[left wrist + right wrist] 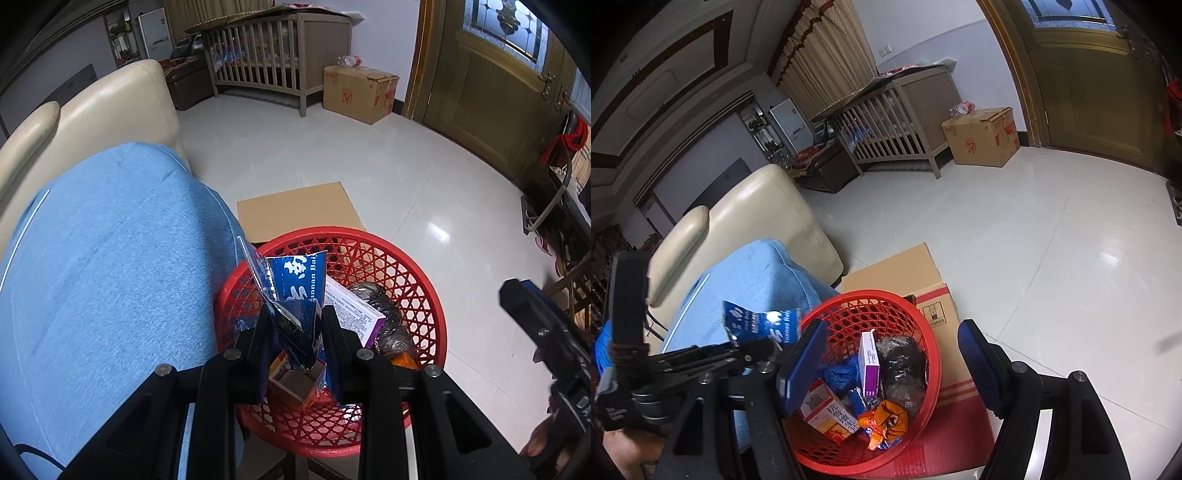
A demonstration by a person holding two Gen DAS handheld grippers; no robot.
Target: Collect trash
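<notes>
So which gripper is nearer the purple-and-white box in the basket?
Left. The left gripper, shut on the blue wrapper, hangs just above the purple-and-white box; the right gripper is open, farther back.

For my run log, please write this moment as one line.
left tongs: shut on blue wrapper | right tongs: open, empty | wrapper above red basket | not yet dropped

Near rim of red basket [413, 280] hidden behind left tongs [295, 325]. Lower end of blue wrapper [295, 295] concealed between the pads. Print on purple-and-white box [868, 363] too small to read. Flattened cardboard [945, 306] partly covered by basket, cut off at bottom edge.
</notes>
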